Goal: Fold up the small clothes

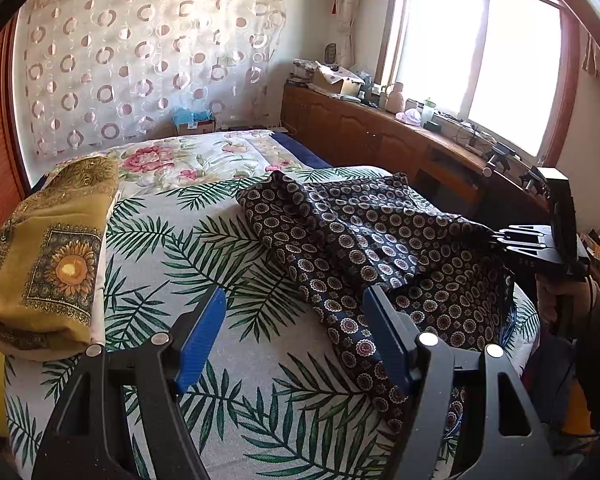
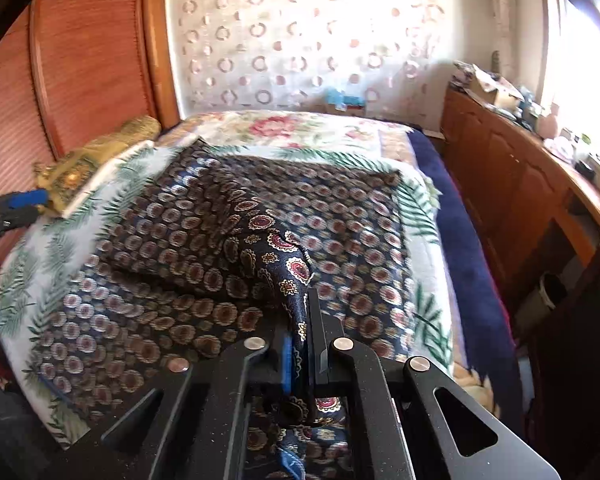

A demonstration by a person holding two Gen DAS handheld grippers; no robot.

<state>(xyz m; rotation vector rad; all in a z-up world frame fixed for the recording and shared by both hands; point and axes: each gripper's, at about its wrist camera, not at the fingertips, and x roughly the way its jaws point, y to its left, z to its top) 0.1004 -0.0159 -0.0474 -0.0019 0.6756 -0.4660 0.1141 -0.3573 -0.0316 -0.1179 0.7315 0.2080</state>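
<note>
A dark navy garment [image 1: 364, 248] with round medallion print lies spread on the palm-leaf bedcover [image 1: 228, 272]. My right gripper [image 2: 302, 320] is shut on a pinched fold of that garment [image 2: 260, 240] and holds it lifted above the rest of the cloth. From the left wrist view the right gripper [image 1: 500, 240] shows at the garment's right edge. My left gripper [image 1: 296, 320] stands open just above the bedcover, its right blue pad [image 1: 384, 332] over the garment's near edge, with nothing between its fingers. It also appears at the far left as the left gripper [image 2: 16, 208].
A folded mustard cloth [image 1: 48, 264] with a sunflower print lies at the bed's left. Beyond is a floral quilt [image 1: 204, 156]. A wooden cabinet [image 1: 380, 136] loaded with clutter runs along the right under the window. A wooden headboard [image 2: 80, 60] stands at the left.
</note>
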